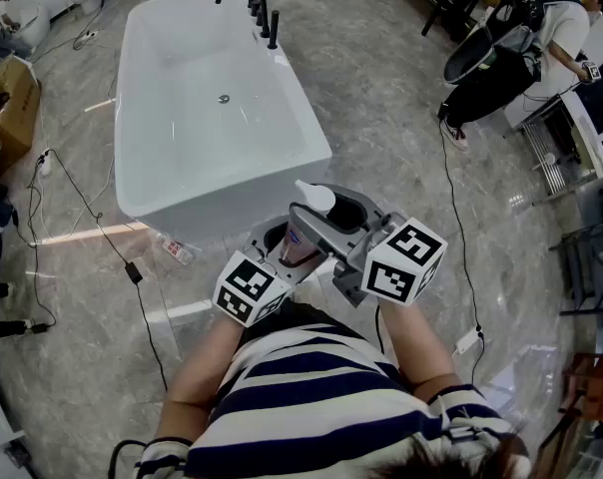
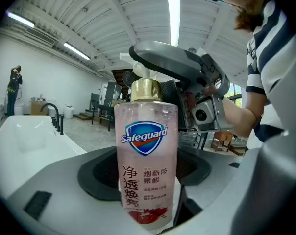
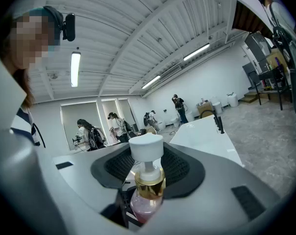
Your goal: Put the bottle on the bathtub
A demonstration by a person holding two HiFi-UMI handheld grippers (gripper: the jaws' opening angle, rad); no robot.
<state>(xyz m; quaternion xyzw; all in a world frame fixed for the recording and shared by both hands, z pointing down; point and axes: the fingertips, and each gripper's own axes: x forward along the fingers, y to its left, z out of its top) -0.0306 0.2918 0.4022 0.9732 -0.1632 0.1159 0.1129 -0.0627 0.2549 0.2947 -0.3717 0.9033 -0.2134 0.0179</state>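
A cardboard box (image 1: pixel 7 98) and loose cables (image 1: pixel 92 208) lie on the floor (image 1: pixel 401 98) at the far left, near the foot of the bathtub (image 1: pixel 301 108). The cables could catch a foot on the way in. The tub's rim is bare except for the black tap (image 1: pixel 254 6) at its far end, which crowds the widest flat spot.

Nearer, the left gripper (image 1: pixel 280 241) has its fingers spread wide and clamped on the lower body of the bottle (image 2: pixel 147 151). The bottle is upright in the air, short of the tub.

It looks like smooth, fairly stiff plastic weighted by liquid, so likely slippery. The body is a safer hold than the pump.

The right gripper (image 1: pixel 337 222) faces it, its fingers closed on the shoulder under the gold collar. A person (image 1: pixel 541 38) stands well apart at right.
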